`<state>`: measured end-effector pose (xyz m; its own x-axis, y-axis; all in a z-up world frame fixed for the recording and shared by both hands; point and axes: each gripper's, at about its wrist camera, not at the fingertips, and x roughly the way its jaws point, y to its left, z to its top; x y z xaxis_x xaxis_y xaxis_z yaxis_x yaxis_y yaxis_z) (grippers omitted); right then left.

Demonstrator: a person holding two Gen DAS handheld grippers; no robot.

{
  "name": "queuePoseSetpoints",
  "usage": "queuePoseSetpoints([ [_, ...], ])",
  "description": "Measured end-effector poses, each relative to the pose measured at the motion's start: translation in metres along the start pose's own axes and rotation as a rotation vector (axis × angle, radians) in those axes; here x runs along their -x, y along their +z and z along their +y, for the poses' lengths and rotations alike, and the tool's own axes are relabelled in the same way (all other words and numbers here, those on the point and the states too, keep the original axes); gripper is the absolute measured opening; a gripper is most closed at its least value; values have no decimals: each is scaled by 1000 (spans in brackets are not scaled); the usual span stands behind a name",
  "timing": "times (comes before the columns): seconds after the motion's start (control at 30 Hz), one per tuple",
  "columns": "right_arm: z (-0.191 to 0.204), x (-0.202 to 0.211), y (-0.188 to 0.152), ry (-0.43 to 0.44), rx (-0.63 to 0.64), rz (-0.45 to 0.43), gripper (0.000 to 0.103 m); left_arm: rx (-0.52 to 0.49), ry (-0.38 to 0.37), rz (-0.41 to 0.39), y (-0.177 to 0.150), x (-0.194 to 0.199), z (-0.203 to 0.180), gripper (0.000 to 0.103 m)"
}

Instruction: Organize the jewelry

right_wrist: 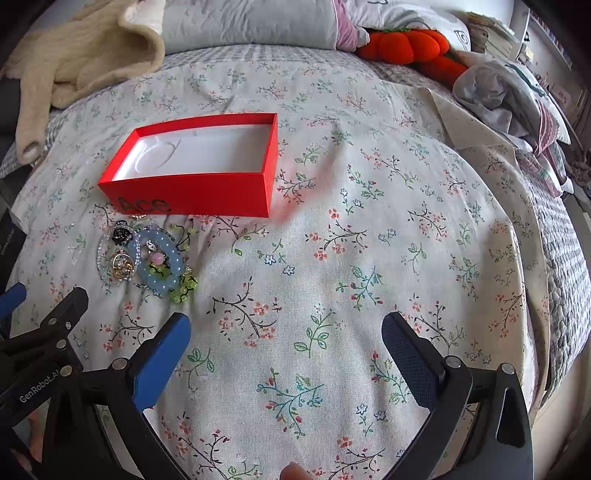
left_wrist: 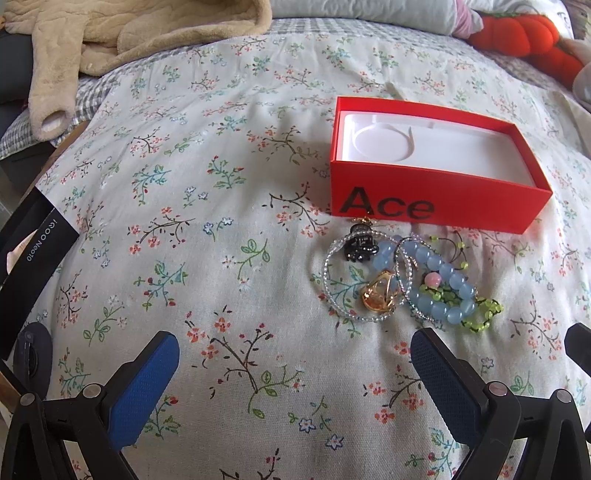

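A red open box marked "Ace" [left_wrist: 436,201] with a white moulded insert lies on the floral bedspread; it also shows in the right wrist view [right_wrist: 199,192]. Just in front of it lies a jewelry pile: a blue bead bracelet [left_wrist: 448,286] [right_wrist: 166,258], a green bead string [left_wrist: 484,314], a clear bead bracelet [left_wrist: 327,273], a gold ring piece [left_wrist: 382,295] and a black hair claw [left_wrist: 360,245]. My left gripper [left_wrist: 295,350] is open and empty, just short of the pile. My right gripper [right_wrist: 286,332] is open and empty, right of the pile.
A beige fleece garment [left_wrist: 122,33] lies at the back left. An orange plush [right_wrist: 410,46] and crumpled clothes [right_wrist: 506,96] lie at the back right. A black phone box [left_wrist: 33,236] sits at the left edge. The left gripper's body [right_wrist: 40,343] shows at lower left.
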<state>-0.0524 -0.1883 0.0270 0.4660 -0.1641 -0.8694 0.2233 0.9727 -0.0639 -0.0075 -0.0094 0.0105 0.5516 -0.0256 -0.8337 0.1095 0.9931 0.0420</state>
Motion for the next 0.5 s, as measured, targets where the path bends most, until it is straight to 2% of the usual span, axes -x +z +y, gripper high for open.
queuePoseSetpoints([
  [0.5, 0, 0, 0, -2, 1, 1, 103, -6, 1, 0, -3, -1, 0, 103],
])
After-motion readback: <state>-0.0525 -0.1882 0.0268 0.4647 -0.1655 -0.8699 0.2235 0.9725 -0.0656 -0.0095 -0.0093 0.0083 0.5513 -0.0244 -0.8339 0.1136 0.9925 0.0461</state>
